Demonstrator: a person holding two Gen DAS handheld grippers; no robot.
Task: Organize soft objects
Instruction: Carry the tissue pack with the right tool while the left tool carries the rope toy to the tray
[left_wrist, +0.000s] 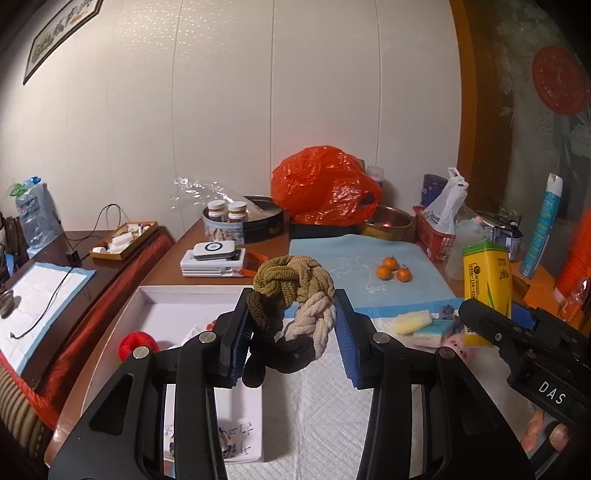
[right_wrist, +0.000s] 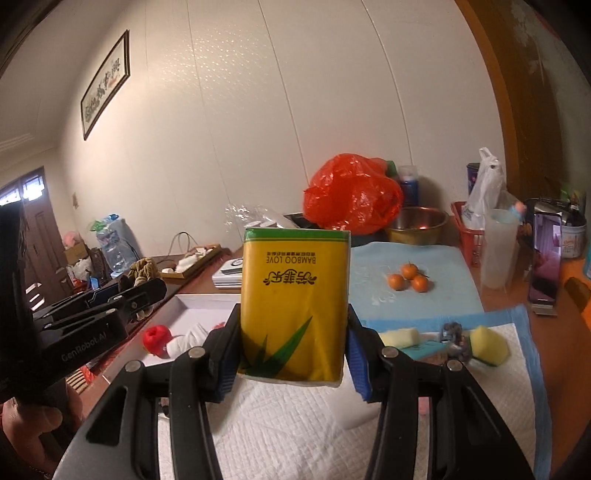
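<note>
Cluttered table (left_wrist: 207, 254), left hand-held gripper (left_wrist: 293, 332) clamping braided plush (left_wrist: 295, 295), right hand-held gripper (right_wrist: 291, 350) clamping tissue pack (right_wrist: 295, 306) — label legible only there

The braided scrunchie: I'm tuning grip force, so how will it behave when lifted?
The braided scrunchie probably flops: its dark loop sags below the left gripper. Likely light and squashy, given the plush knit. Slipping seems unlikely against the ribbed pads.

Both my wrist cams sit low over the table (left_wrist: 207, 254), facing the back wall (left_wrist: 221, 129); both catch the oranges (right_wrist: 408, 277) and, I think, the same red bag (right_wrist: 351, 195).
</note>
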